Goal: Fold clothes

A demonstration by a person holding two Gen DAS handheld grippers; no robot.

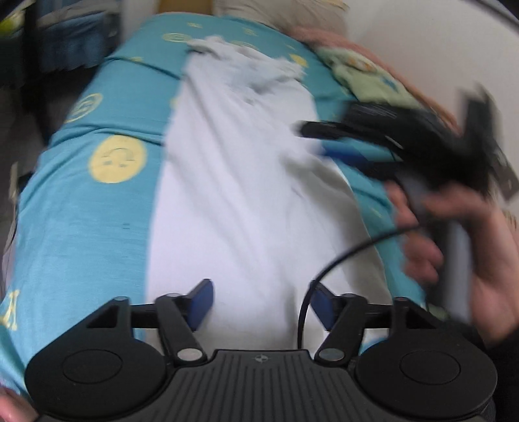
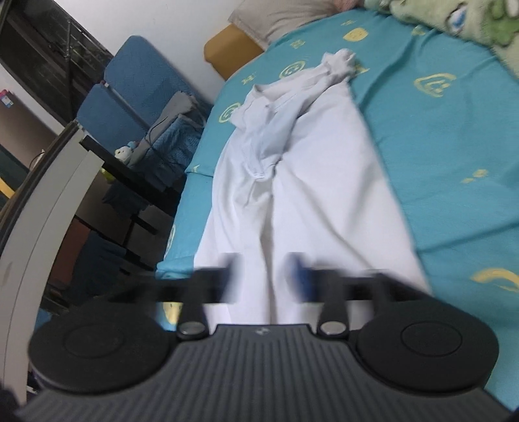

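two grippers hang over a white garment (image 1: pixel 233 181) that lies lengthwise along a turquoise bedsheet (image 1: pixel 84 227) printed with yellow smiley faces. in the left wrist view the left gripper (image 1: pixel 261 303) sits at the near end of the cloth, its blue-padded fingers (image 1: pixel 201 302) spread well apart with bare white fabric showing between them and nothing pinched. a black cable (image 1: pixel 327 269) curves across its right finger.

to the right in that same view, the right gripper (image 1: pixel 350 146) is a dark blur above the garment's right edge, gripped by the person's right hand (image 1: pixel 454 246). its fingers look parted there, one black finger above and a blue pad below, but motion smear keeps me from saying whether cloth is caught between them.

in the right wrist view the right gripper (image 2: pixel 264 276) also shows its fingers set apart, smeared by motion, with white cloth visible in the gap. the garment (image 2: pixel 308 181) runs from near to far, folded into a long narrow strip, with its collar and bunched sleeves (image 2: pixel 337 65) heaped at the far end. a green patterned blanket (image 2: pixel 454 22) lies at the far right of the bed. off the bed's left side stand a blue chair (image 2: pixel 129 84) and a dark desk (image 2: pixel 123 168).
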